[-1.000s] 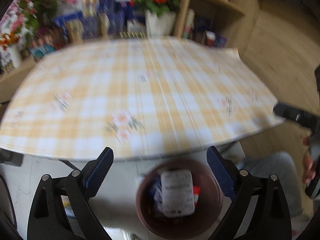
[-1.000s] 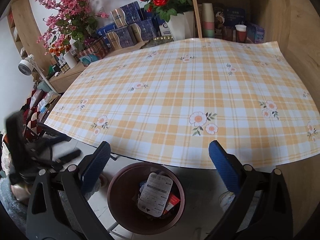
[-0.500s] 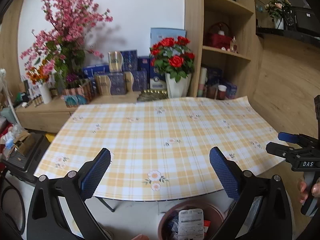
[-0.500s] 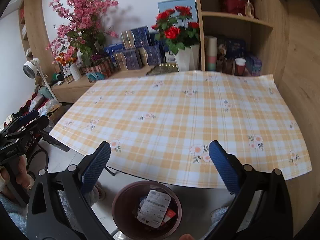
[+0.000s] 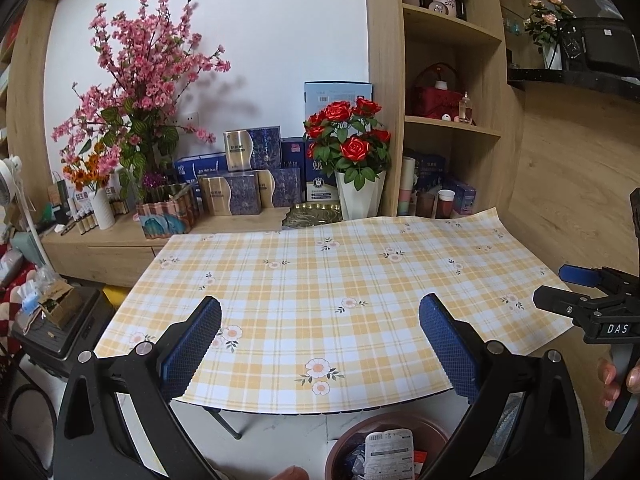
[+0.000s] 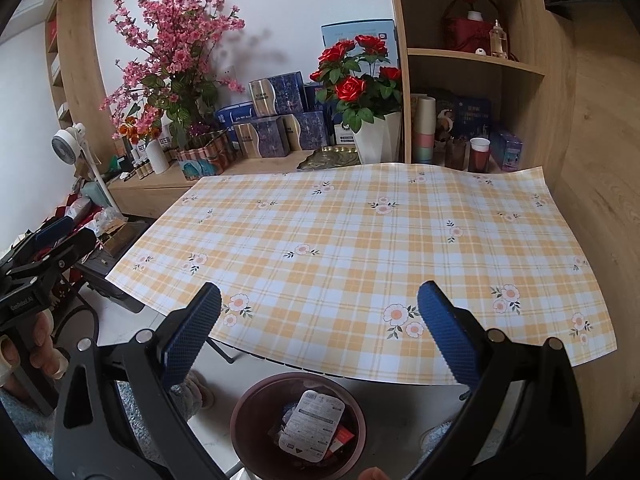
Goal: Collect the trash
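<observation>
A brown round trash bin point(image 6: 256, 400) stands on the floor below the table's near edge, holding a white printed packet point(image 6: 312, 426) and other wrappers. In the left wrist view the bin point(image 5: 348, 438) shows only partly at the bottom edge, with the packet point(image 5: 390, 454) inside. My right gripper point(image 6: 320, 336) is open and empty above the bin and the table edge. My left gripper point(image 5: 320, 344) is open and empty too. Each shows in the other's view: the right gripper point(image 5: 560, 290) at far right, the left gripper point(image 6: 68, 236) at far left, both hand-held.
The table wears a yellow plaid cloth point(image 6: 360, 240) with nothing on it. Behind it a sideboard carries a white vase of red roses point(image 6: 376, 136), pink blossoms point(image 6: 172, 48) and blue boxes point(image 6: 280, 128). Shelves with cups point(image 6: 478, 152) stand at right. A fan point(image 6: 66, 144) and clutter sit left.
Both grippers lifted and tilted up away from the bin, so the bin dropped to the bottom of each view and the table and shelves came in. Both stayed open.
</observation>
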Tool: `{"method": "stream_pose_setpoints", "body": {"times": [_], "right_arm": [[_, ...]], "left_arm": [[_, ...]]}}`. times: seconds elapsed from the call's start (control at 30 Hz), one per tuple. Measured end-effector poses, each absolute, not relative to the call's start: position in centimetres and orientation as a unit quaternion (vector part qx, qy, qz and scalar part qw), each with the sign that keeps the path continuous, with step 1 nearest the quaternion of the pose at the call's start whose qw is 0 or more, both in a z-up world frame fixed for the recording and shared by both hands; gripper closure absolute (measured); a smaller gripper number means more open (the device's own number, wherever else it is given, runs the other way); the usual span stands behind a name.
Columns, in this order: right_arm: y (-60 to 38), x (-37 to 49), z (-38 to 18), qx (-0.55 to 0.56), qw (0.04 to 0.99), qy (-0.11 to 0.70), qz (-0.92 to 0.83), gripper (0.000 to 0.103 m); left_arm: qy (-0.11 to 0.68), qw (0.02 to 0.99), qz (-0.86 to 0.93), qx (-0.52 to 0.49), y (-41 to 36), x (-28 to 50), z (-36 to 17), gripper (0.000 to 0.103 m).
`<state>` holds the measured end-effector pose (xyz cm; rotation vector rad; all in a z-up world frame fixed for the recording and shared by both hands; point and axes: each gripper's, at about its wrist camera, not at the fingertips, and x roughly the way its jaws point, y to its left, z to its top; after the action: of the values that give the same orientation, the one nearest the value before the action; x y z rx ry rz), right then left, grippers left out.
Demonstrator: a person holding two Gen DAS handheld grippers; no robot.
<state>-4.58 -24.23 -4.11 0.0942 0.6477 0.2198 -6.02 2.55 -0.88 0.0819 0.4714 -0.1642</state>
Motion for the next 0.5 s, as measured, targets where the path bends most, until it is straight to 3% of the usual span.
{"method": "stream_pose_setpoints", "body": {"times": [0.5], "right_arm": [[-24.85, -5.00, -3.54, 0.021, 0.948, 0.305, 0.087, 0.006]], "left_arm": [[0.225, 0.969, -0.081, 0.057, 1.89, -6.05, -0.50, 0.006]]}}
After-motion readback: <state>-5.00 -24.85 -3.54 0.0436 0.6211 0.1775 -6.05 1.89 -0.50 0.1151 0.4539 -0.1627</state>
